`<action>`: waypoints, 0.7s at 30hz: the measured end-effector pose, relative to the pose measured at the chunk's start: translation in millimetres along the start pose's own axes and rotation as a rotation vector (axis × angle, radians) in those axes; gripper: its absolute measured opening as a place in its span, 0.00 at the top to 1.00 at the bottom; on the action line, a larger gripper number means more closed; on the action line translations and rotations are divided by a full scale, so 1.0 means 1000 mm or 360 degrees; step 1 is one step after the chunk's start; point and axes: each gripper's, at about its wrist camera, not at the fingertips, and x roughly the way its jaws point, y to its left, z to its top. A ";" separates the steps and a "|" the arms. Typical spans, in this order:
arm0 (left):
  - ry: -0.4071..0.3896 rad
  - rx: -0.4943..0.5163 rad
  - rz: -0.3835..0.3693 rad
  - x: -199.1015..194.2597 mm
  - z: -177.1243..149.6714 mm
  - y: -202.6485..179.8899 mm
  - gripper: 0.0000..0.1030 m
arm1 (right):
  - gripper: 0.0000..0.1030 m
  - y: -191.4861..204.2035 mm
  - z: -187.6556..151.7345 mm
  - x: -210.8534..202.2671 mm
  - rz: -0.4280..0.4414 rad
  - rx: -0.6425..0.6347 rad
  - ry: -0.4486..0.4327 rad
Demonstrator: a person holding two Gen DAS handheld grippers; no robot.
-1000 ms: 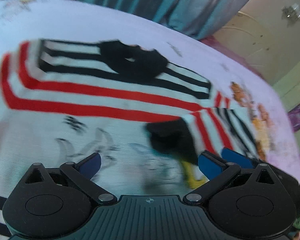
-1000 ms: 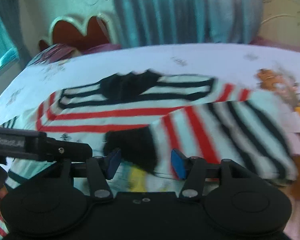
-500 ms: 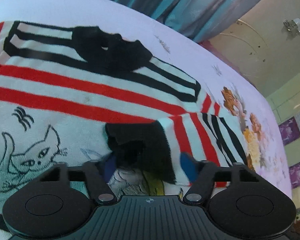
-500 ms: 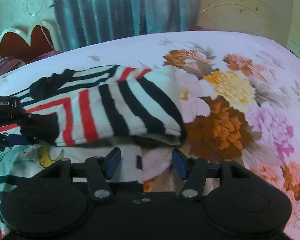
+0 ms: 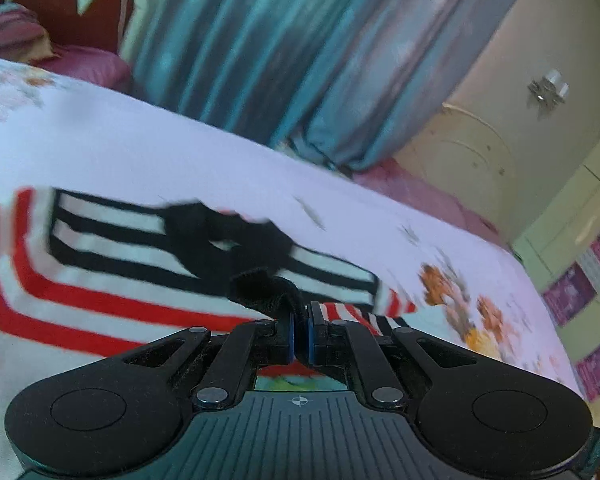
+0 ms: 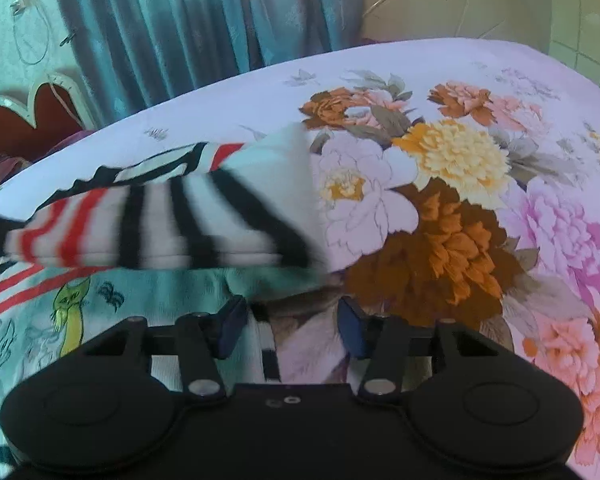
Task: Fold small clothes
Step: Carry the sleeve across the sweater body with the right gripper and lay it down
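A small striped shirt [image 5: 112, 280] with red and black bands and a black collar lies on the bed. My left gripper [image 5: 300, 338] is shut on the black cuff [image 5: 266, 290] of its sleeve and holds it raised over the shirt's chest. In the right wrist view the same sleeve [image 6: 172, 220] lies folded across the shirt [image 6: 72, 320], over the cat print. My right gripper [image 6: 292, 330] is open and empty, just above the shirt's right edge where it meets the sheet.
The bed has a white floral sheet [image 6: 460, 208]. Teal curtains [image 5: 260, 60] hang behind it. A red headboard [image 5: 72, 4] and pink pillows [image 5: 80, 64] are at the far left. A cream wardrobe [image 5: 480, 152] stands at the right.
My left gripper has closed on the black cuff and lifted it. My right gripper has swung right, off the sleeve, toward the shirt's right edge, and stays open.
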 end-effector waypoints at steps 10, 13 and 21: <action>0.0039 -0.0082 0.0320 0.003 -0.019 0.077 0.95 | 0.81 0.029 0.003 0.008 0.0102 -0.0116 0.0028; 0.0092 -0.0091 0.0368 0.015 -0.032 0.087 0.95 | 0.85 0.029 0.003 0.013 0.0070 -0.0137 0.0037; 0.0114 -0.0004 0.0448 0.023 -0.045 0.089 0.95 | 0.88 0.010 -0.003 0.012 0.0065 0.0021 0.0047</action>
